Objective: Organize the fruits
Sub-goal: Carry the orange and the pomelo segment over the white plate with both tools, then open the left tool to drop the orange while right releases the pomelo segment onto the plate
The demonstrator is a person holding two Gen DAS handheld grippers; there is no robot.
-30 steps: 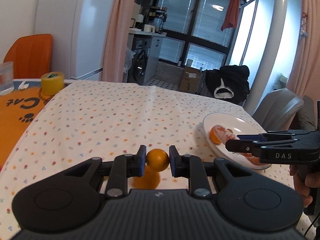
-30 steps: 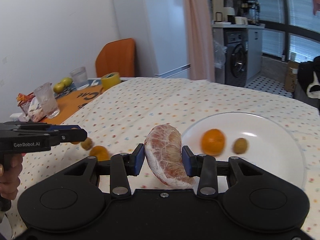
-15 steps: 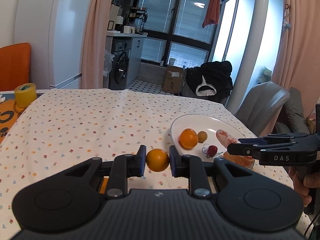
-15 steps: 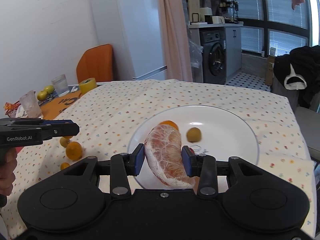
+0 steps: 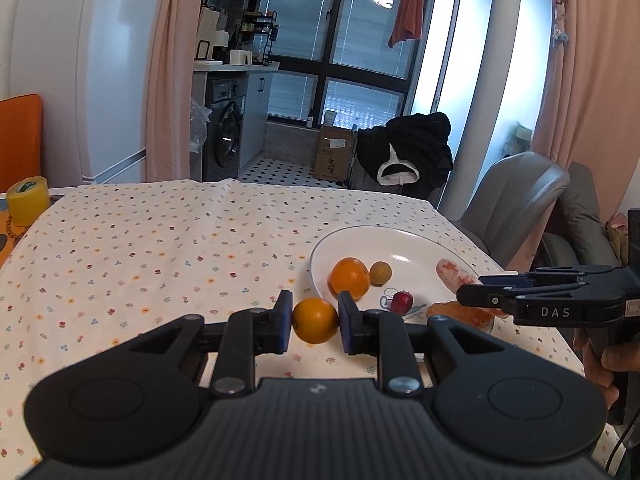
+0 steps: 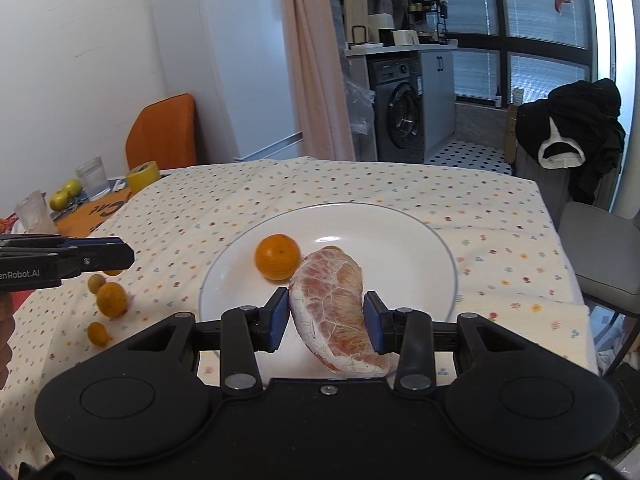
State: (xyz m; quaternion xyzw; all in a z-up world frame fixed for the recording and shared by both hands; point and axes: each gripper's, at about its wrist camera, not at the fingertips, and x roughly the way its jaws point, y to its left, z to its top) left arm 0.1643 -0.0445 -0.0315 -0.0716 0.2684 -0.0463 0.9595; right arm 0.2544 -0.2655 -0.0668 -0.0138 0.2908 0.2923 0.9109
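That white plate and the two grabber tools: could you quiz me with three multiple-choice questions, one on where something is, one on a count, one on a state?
1. Where is the plate in the left tool's view?
A. ahead and to the right
B. far left, by the tape roll
C. on the chair

2. How many loose fruits lie on the tablecloth left of the plate in the right tool's view?
A. none
B. three
C. six

3. What is the left gripper doing?
A. open, holding nothing
B. shut on a small orange
C. shut on a glass

Answers:
1 A, the plate sits right of the tool's fingers.
2 B, two orange and one greenish-brown show clearly; a fourth may hide behind the tool.
3 B, both pads press the orange.
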